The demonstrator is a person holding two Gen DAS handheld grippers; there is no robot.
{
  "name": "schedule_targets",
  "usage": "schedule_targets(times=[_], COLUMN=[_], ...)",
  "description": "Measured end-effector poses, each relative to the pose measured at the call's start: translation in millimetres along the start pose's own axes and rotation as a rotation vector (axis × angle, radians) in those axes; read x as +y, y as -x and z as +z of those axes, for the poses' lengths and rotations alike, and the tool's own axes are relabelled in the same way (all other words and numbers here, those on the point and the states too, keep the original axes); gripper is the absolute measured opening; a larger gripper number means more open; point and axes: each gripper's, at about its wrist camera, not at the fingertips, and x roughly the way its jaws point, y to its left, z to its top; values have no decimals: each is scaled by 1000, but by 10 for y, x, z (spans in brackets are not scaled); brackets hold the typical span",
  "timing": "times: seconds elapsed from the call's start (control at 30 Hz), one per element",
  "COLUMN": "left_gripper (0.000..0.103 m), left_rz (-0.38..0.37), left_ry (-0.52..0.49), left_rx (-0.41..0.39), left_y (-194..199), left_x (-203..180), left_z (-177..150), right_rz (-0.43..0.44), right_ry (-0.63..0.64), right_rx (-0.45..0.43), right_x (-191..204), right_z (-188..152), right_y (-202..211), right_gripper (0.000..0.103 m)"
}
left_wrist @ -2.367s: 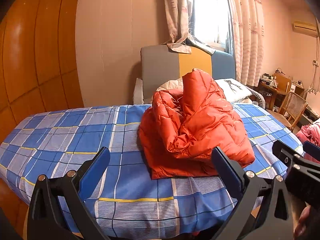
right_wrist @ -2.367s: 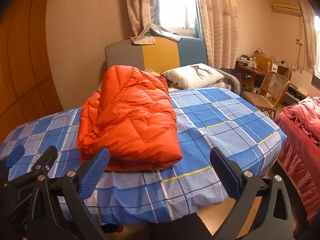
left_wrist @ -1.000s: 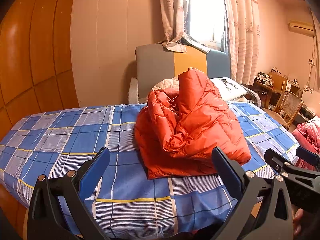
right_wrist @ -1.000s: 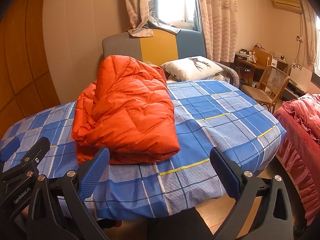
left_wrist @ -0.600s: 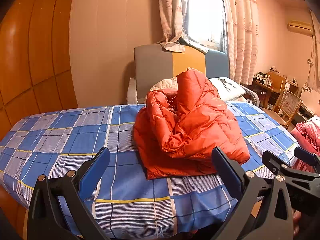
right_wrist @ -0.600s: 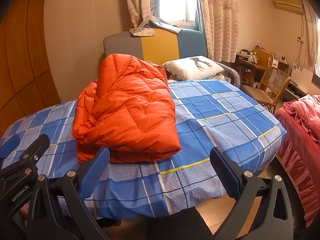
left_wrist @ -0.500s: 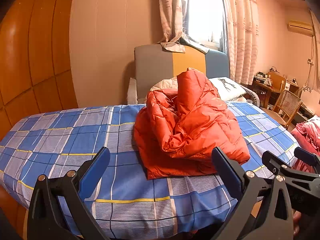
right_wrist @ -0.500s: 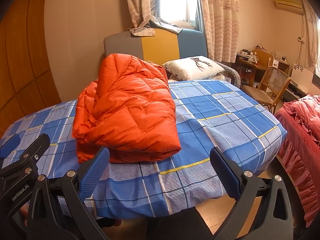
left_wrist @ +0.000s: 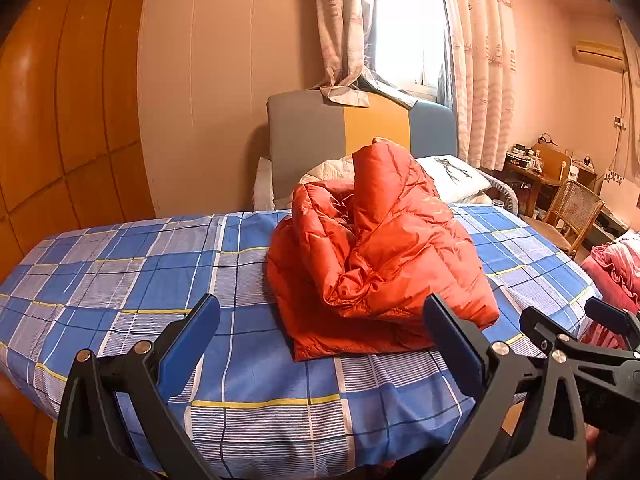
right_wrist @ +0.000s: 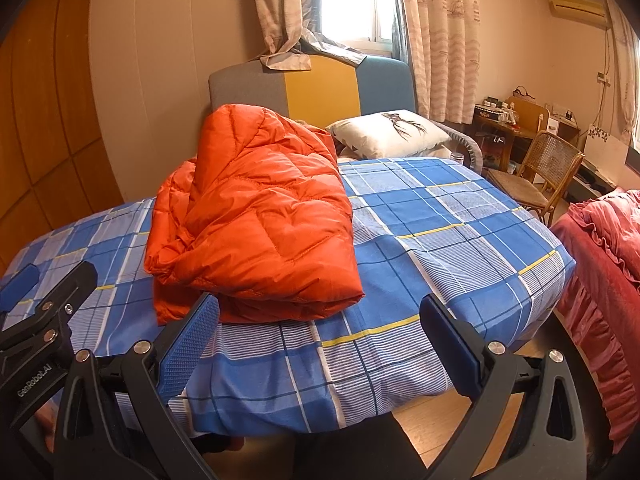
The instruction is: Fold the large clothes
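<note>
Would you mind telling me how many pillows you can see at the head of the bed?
2. A white pillow with a dark print lies right of the orange jacket; a second, cream pillow peeks out behind the jacket, mostly hidden. More may be hidden.

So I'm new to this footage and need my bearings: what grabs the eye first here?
A puffy orange jacket, loosely bundled, lies heaped in the middle of the blue plaid bedspread. Low in the foreground the left claw and the right claw both stand wide open, short of the jacket and holding nothing. Behind it a white pillow leans by the grey, yellow and blue headboard.
</note>
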Motion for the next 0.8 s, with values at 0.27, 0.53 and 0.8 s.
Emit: schedule_targets(times=[0.27, 0.53, 0.8], left_gripper=[101, 101, 101], left_rz=[1, 8, 23], left_ry=[-2, 6, 66], left_rx=[-1, 7, 36], left_y=[2, -17, -102], left_x=[4, 41, 154], left_z=[-6, -17, -37], right_rz=[4, 6, 1], right_ry=[2, 5, -7], right_rx=[9, 18, 19], right_x=[-15, -17, -67], right_z=[-14, -19, -20], right_y=[-26, -42, -56], right_gripper=[100, 100, 100])
